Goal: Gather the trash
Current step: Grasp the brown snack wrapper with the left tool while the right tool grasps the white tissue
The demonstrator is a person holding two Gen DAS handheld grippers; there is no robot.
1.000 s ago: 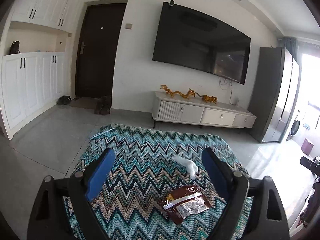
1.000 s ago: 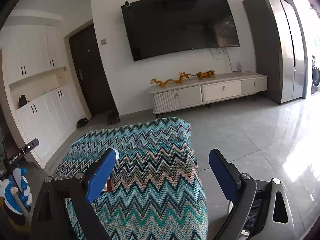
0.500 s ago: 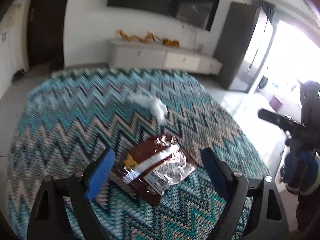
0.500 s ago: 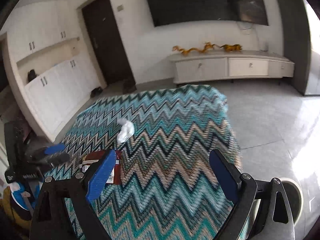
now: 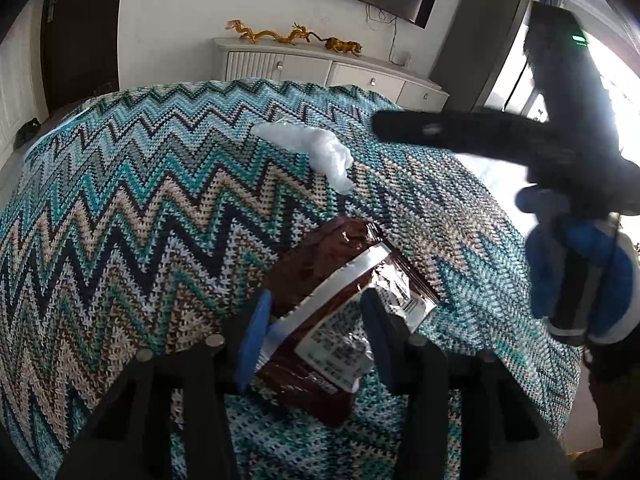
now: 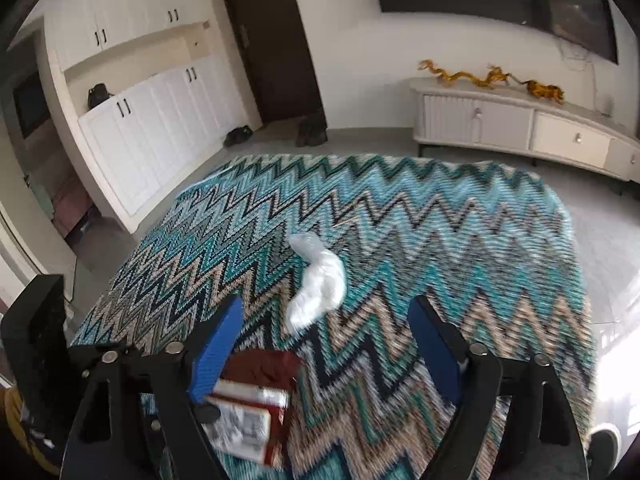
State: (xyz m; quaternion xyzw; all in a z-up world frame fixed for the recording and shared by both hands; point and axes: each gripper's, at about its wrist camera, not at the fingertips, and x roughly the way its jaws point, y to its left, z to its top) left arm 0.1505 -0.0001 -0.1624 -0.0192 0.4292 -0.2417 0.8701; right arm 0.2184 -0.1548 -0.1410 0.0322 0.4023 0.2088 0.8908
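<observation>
A brown snack wrapper point(image 5: 340, 280) with a silver strip lies on the zigzag blanket point(image 5: 140, 200). My left gripper point(image 5: 316, 324) has its jaws partly closed on either side of the wrapper's near end, touching or almost touching it. A crumpled white plastic bag point(image 5: 320, 148) lies farther back. My right gripper point(image 6: 328, 344) is open above the blanket, the white bag point(image 6: 316, 284) just ahead between its fingers and the wrapper point(image 6: 256, 396) below its left finger. The right gripper also shows in the left wrist view point(image 5: 560, 184), close at the right.
The blanket point(image 6: 440, 240) covers a table-like surface with tiled floor around it. A white TV cabinet point(image 6: 520, 128) with gold dragon figures stands by the far wall. White cupboards point(image 6: 152, 136) and a dark door are at the left.
My left gripper has dropped onto the wrapper and its jaws have narrowed around it. My right gripper has swung left and forward over the blanket towards the white bag.
</observation>
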